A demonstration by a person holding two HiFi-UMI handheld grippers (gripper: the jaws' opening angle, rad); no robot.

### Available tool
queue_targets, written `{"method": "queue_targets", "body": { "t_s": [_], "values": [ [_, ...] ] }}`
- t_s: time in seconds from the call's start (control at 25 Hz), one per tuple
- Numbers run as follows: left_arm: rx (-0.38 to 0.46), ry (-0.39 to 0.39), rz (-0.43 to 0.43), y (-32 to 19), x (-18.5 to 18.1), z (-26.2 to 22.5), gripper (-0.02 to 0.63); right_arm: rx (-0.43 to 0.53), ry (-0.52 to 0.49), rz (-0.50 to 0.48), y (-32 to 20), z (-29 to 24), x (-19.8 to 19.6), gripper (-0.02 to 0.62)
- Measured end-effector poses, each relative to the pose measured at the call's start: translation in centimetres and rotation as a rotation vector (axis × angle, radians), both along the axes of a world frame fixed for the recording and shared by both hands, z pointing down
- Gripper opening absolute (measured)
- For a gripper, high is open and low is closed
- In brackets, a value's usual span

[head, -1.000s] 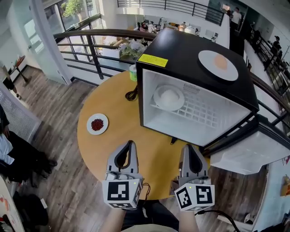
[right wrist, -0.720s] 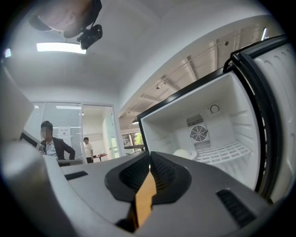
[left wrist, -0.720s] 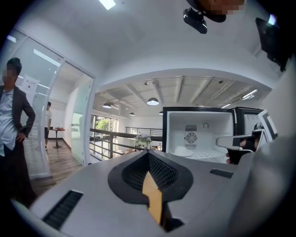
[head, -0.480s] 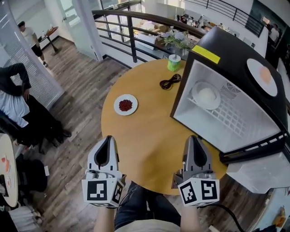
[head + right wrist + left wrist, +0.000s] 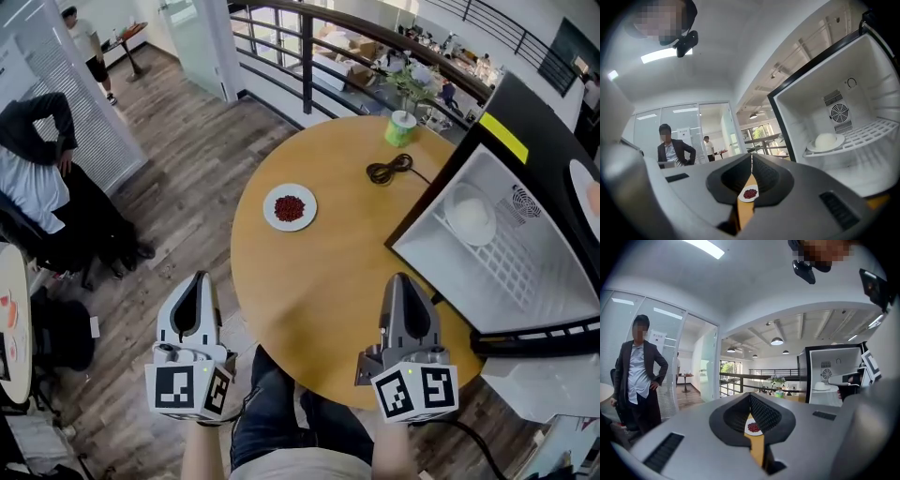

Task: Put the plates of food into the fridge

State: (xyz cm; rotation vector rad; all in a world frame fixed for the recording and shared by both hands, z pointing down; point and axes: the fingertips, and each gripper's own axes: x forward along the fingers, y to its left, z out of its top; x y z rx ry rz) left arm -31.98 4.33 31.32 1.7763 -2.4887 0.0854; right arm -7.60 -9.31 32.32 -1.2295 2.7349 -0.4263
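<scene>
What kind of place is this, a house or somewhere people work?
Probably an open office on an upper floor, not a house. A dark railing overlooks a lower level, glass-walled rooms line the wooden floor, and a small fridge sits on a round table.

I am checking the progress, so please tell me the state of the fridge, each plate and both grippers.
Fridge: open.
Plate of white food: inside, on the shelf.
Plate of red food: on the table, outside the fridge.
Plate on the fridge top: outside, cut by the picture edge.
Left gripper: shut, empty.
Right gripper: shut, empty.
</scene>
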Motion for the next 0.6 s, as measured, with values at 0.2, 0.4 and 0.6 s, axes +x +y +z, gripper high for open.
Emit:
{"method": "queue_targets", "body": {
  "t_s": [0.2,0.4,0.6],
  "values": [
    [0.037,0.051,0.058,-3.3,-4.3,0.4,0.008,-0.032,-0.016,0.026,-2.5,0.6,-3.9,0.017],
    [0.002,0.093,0.134,-8.5,-8.3,2.0,0.008,-0.113,-0.04,0.058,-5.8,2.6,-8.6,0.017],
    [-0.061,0.146,0.179,-12.7,-12.2,5.1,0.008,-0.167,-0.02,0.089,-8.6,5.0,-12.8,0.017]
  ]
}}
